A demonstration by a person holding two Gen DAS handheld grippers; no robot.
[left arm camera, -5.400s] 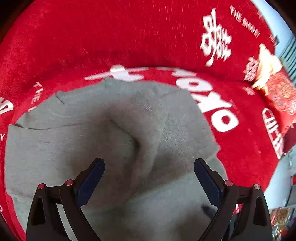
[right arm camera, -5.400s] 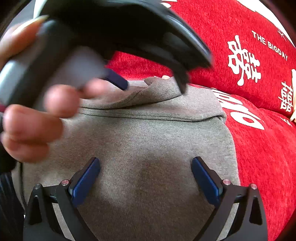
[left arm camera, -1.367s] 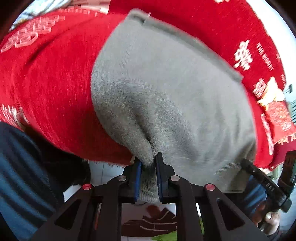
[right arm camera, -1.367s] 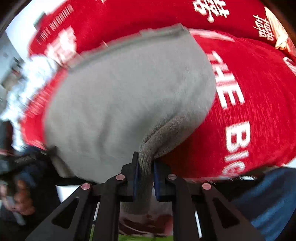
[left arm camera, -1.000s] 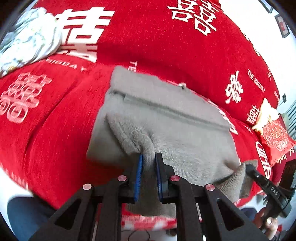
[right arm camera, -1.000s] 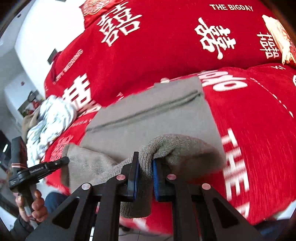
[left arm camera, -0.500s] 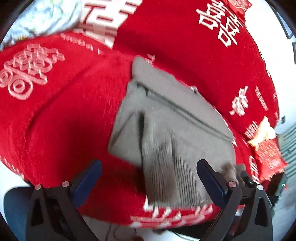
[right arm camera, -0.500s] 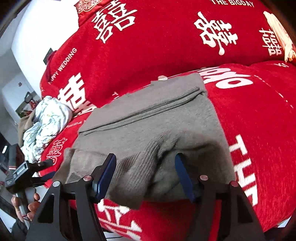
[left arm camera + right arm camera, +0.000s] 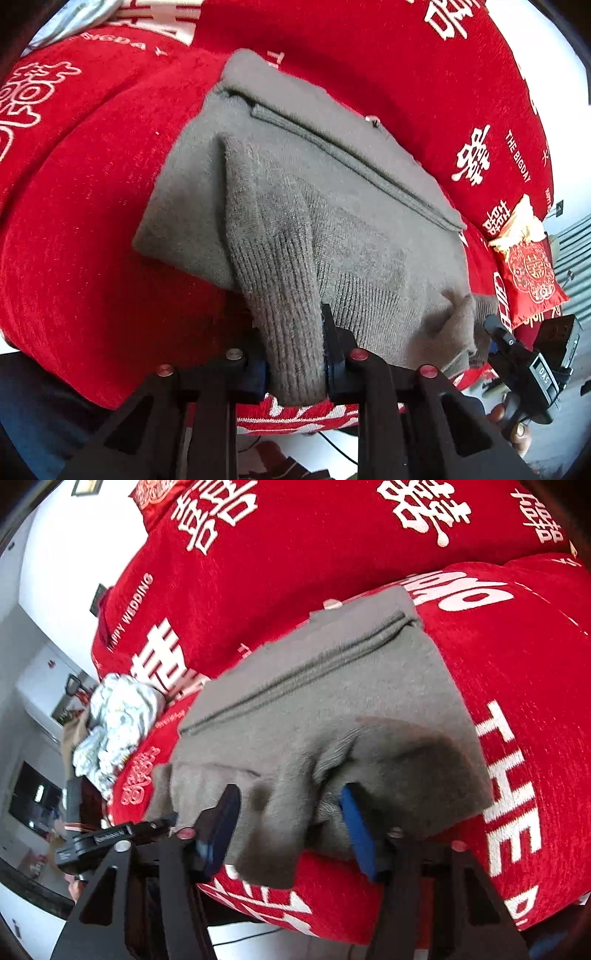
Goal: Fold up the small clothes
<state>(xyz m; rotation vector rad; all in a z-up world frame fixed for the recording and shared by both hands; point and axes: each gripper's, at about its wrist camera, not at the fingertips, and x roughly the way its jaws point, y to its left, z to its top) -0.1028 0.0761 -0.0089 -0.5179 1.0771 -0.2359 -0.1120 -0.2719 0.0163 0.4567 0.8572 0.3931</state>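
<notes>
My left hand-held gripper (image 9: 295,354), just closing, pinches the grey sweater's (image 9: 332,206) ribbed edge; my right hand-held gripper (image 9: 291,830), narrowing, straddles its hem without clamping.

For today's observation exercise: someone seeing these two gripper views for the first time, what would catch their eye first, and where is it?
The bright red sofa cover with large white characters fills both views. On it lies a folded grey knit sweater; its ribbed hem hangs over the front edge. The left gripper has just closed on that hem, and the right gripper, jaws closing, straddles the hem's other corner. A crumpled pale patterned cloth lies further along the sofa.
</notes>
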